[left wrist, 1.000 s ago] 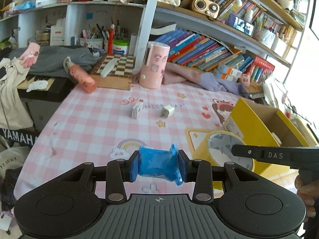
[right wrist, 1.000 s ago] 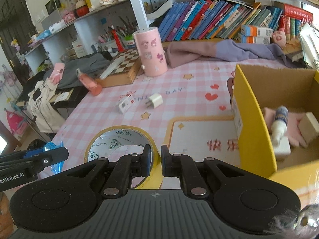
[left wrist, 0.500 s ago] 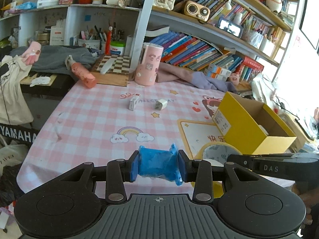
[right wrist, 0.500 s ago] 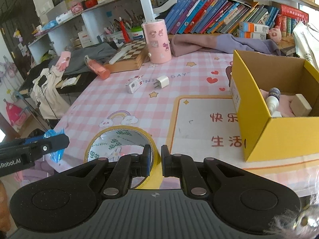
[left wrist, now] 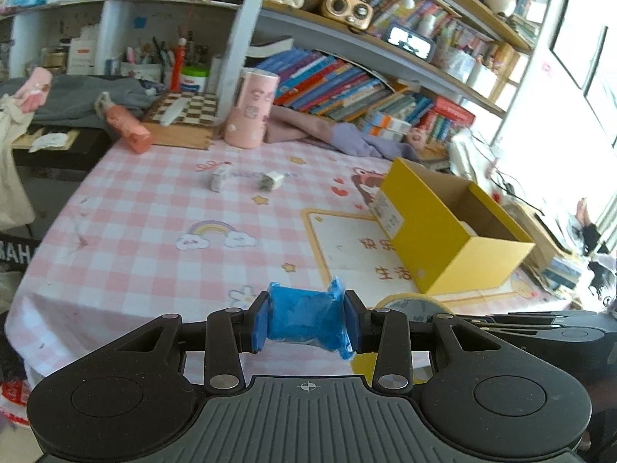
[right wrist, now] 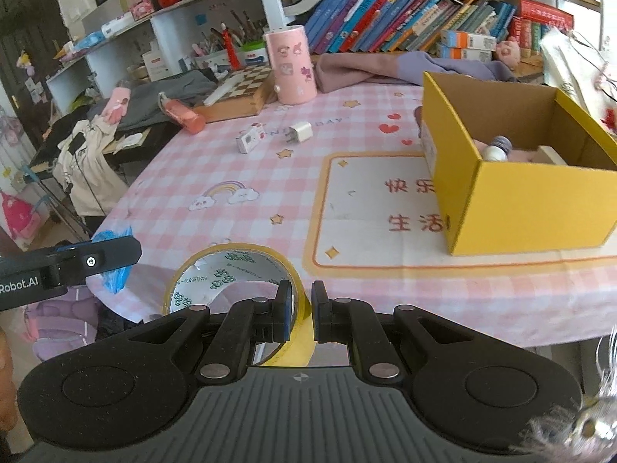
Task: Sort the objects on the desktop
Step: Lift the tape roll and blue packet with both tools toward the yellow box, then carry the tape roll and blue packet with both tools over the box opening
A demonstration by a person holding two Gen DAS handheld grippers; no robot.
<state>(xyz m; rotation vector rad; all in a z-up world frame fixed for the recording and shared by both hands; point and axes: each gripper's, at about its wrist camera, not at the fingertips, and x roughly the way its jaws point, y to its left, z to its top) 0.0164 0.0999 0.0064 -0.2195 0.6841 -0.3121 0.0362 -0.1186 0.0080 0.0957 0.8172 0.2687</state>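
— What's each hand got?

— The left gripper (left wrist: 306,322) is clamped partway on a crumpled blue plastic packet (left wrist: 306,318), held above the near edge of the pink checked tablecloth (left wrist: 154,231). The right gripper (right wrist: 302,314) is pinched tight on the wall of a yellow roll of tape (right wrist: 231,270), just beside it.

— And the box?

— The yellow cardboard box (right wrist: 532,196) stands open on the right, a small bottle (right wrist: 495,148) inside. A white charger plug (right wrist: 300,132) and a small white box (right wrist: 250,139) lie mid-table.

Counts — one yellow box (right wrist: 513,196), one tape roll (right wrist: 231,266), one blue packet (left wrist: 306,318).
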